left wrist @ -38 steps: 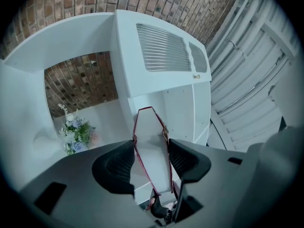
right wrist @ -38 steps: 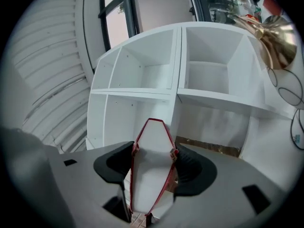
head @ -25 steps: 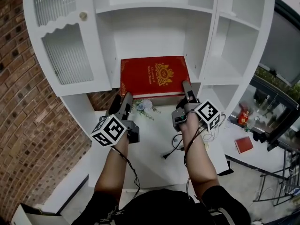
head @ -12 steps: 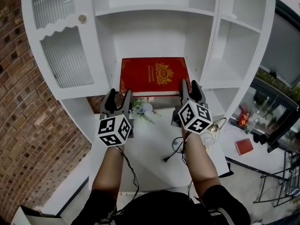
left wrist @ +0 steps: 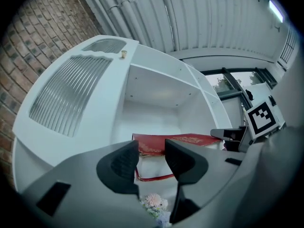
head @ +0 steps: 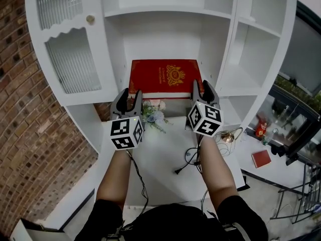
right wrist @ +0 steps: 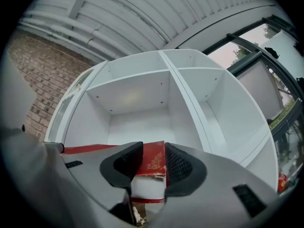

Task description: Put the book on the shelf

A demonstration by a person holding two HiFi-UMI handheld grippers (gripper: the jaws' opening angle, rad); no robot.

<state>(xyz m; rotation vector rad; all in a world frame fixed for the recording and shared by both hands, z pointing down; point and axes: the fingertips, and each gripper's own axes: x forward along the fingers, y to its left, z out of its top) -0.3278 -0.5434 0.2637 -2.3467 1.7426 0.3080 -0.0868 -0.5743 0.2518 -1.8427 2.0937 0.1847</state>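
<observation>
Red book (head: 165, 76) lying flat, cover up, on the floor of the central bay of the white shelf (head: 165, 39): placement appears complete. Left gripper (head: 128, 95) and right gripper (head: 203, 88), at 7 and 5 o'clock of the book, face its near edge. The fingers of each stand partly spread, have just been closing, and pinch nothing, though the book's near right corner shows in the right one's gap. Remaining, by judgement: drawing both hands away. At 6 o'clock, a small flower sprig (head: 153, 115) between the grippers, on a white counter (head: 160, 185) bearing a black cable (head: 188, 159). Ribbed-glass door (head: 70, 62) at 10 o'clock; brick wall (head: 25, 109) at 9 o'clock.
</observation>
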